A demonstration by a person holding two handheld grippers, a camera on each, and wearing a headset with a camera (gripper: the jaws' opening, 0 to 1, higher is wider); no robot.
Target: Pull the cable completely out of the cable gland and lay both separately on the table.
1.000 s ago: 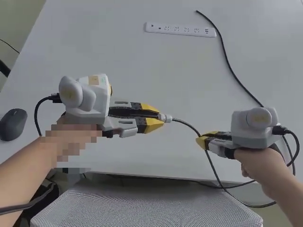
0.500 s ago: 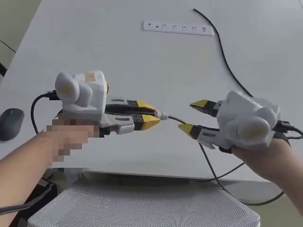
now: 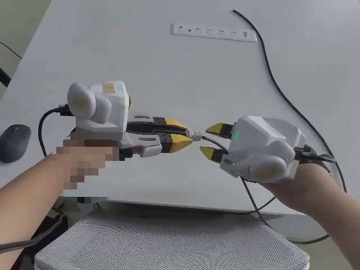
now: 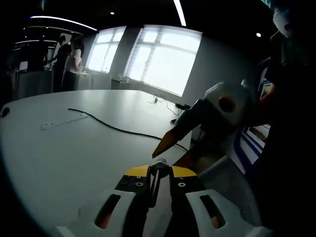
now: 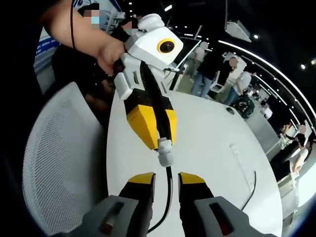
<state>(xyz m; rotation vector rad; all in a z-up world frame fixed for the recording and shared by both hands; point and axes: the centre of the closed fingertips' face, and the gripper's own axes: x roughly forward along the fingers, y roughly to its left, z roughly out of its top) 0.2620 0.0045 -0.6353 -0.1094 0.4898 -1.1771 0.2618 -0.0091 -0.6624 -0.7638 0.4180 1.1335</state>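
Note:
My left gripper [image 3: 188, 138] is held level above the table's near edge and is shut on the small grey cable gland [image 3: 194, 136], which sticks out past its yellow tips. A thin black cable [image 3: 252, 199] leaves the gland and droops over the table edge. My right gripper [image 3: 207, 140] faces the left one, open, with one jaw on each side of the cable just behind the gland. In the right gripper view the gland [image 5: 164, 150] hangs from the left gripper [image 5: 157, 143] and the cable [image 5: 169, 190] passes between my open yellow-tipped jaws. The gland [image 4: 159, 165] shows between the left gripper's jaws.
A white power strip [image 3: 215, 32] lies at the far side of the white table [image 3: 140, 73]. A long black cord [image 3: 275, 81] crosses the table's right part. A dark mouse [image 3: 12, 143] sits at the left edge. A grey mesh chair [image 3: 169, 247] is below.
My right gripper let go of the cable, opened, turned and moved left along it to just behind the gland. The left gripper has kept hold of the gland.

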